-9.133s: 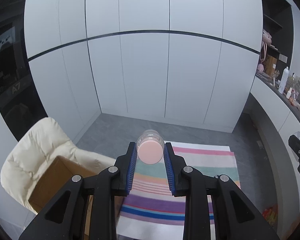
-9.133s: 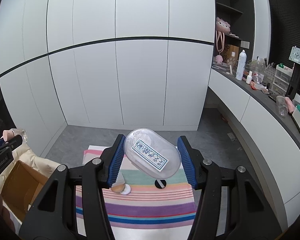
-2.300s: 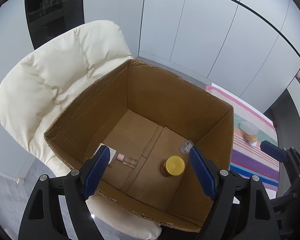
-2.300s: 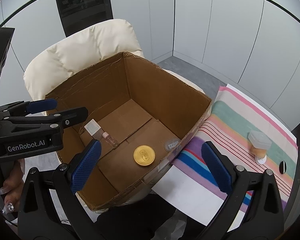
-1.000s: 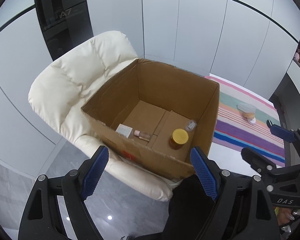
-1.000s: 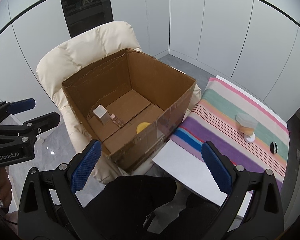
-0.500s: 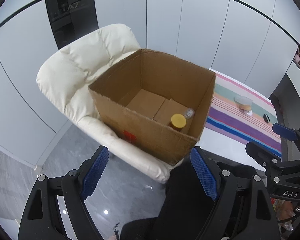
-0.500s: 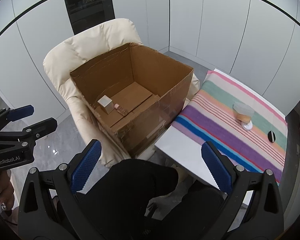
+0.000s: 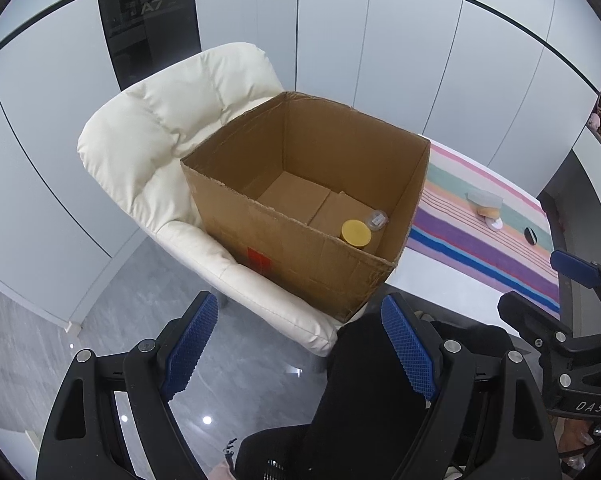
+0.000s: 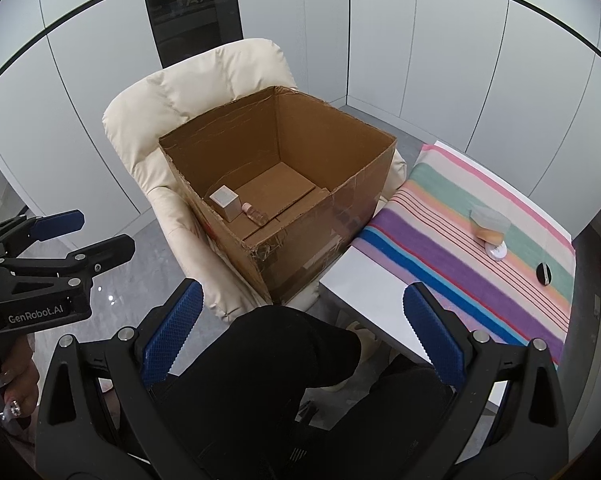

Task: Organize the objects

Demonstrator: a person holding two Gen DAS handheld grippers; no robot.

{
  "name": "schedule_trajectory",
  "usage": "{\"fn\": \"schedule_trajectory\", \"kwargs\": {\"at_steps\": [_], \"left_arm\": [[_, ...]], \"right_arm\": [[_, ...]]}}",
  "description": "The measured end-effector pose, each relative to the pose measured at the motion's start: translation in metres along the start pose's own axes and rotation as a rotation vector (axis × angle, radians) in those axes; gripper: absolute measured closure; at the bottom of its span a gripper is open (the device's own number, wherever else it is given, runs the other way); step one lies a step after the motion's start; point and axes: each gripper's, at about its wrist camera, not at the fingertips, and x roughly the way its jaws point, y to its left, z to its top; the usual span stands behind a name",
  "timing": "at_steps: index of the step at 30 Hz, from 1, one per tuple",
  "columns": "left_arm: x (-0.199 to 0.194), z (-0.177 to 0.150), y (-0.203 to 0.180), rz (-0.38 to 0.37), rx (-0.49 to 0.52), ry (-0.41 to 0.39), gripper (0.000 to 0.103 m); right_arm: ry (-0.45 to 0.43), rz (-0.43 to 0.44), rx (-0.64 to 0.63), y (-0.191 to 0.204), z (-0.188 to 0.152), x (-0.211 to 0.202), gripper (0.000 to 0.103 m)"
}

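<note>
— Where are the objects?
— Yellow-lidded jar sits in the cardboard box's near-right corner; a tub waits on the striped cloth.
— Grippers?
— Left gripper and right gripper both gape, empty—probably ready for the tub.

Brown cardboard box on a cream chair beside a striped cloth (pink, green, purple, blue).

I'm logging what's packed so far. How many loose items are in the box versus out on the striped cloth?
In the brown cardboard box: 4, namely yellow-lidded jar, small clear case, white-topped cube, pink bottle.
On the striped cloth: 3, namely clear-lidded container, white disc, black disc.
Total: 7
</note>
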Motion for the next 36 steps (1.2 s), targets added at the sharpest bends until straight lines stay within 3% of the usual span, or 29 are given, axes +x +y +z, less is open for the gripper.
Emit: {"fn": "schedule_trajectory", "kwargs": {"at_steps": [16, 36], "left_arm": [[0.014, 0.008, -0.018, -0.028, 0.045, 0.018, 0.017], [0.021, 0.021, -0.137, -0.176, 0.269, 0.013, 0.017]], "right_arm": [[-0.013, -0.032, 0.055, -0.016, -0.006, -0.01, 0.001], [-0.026, -0.192, 0.265, -0.106, -0.048, -0.052, 0.001]]}}
